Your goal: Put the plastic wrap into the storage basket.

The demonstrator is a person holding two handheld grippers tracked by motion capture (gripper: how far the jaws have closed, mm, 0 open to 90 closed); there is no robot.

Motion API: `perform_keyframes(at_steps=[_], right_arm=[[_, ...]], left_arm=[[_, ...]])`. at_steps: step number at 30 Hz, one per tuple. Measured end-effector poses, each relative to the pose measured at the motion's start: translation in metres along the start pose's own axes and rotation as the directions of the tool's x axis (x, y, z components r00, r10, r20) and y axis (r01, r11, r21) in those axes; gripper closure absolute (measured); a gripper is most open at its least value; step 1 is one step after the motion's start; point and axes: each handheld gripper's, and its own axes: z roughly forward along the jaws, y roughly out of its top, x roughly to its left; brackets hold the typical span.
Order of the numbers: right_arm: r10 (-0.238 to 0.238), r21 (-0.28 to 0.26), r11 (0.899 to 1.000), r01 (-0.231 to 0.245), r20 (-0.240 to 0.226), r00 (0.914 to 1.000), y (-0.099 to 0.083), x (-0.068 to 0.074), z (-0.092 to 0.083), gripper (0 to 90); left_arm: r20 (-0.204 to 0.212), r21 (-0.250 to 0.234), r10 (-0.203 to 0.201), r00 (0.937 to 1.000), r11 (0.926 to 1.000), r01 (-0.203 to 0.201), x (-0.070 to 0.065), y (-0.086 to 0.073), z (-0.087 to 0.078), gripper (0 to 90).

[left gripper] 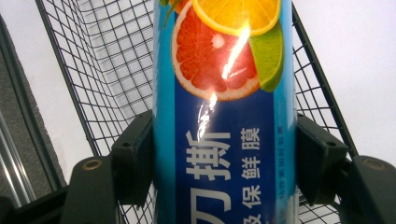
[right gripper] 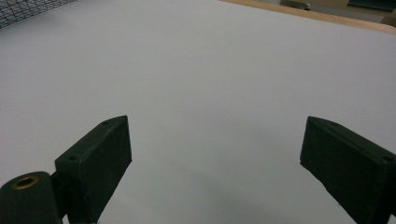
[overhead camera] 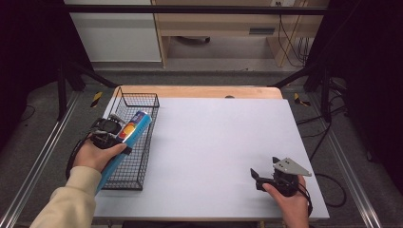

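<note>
A long blue box of cling film (overhead camera: 127, 137) with citrus fruit printed on it (left gripper: 224, 112) lies slanted over the black wire basket (overhead camera: 138, 102) at the table's left. My left gripper (overhead camera: 114, 132) is shut on the box, its two black pads (left gripper: 135, 158) pressed against both sides. In the left gripper view the basket's mesh (left gripper: 98, 74) shows behind the box. Near the front right of the table my right gripper (overhead camera: 264, 176) is held open, with nothing between its pads (right gripper: 95, 163) but white tabletop.
The white table surface (overhead camera: 218, 137) stretches between the basket and the right hand. A wooden edge (overhead camera: 199, 90) runs along the far side. Dark frame bars and cables stand around the table, and a cable trails at the right (overhead camera: 332, 190).
</note>
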Motion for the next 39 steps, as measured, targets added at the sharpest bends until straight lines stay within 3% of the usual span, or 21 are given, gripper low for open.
perform_keyframes(at_steps=[8,18,39], right_arm=[[-0.001,0.0,1.0,0.001,0.0,1.0,0.0,0.0,0.0,9.1],[-0.001,0.004,1.0,0.001,-0.002,1.0,0.0,0.0,0.0,9.1],[-0.009,0.013,1.0,0.009,-0.013,0.9999,0.0,0.001,0.001,9.1]], left_arm=[[-0.006,0.011,-0.012,0.9999,0.9999,0.012,0.001,0.001,0.002,32.2],[0.007,0.033,-0.054,0.9985,0.998,0.054,0.009,0.002,0.011,32.1],[-0.044,0.156,-0.023,0.9988,0.9873,0.029,0.003,0.014,0.031,32.0]])
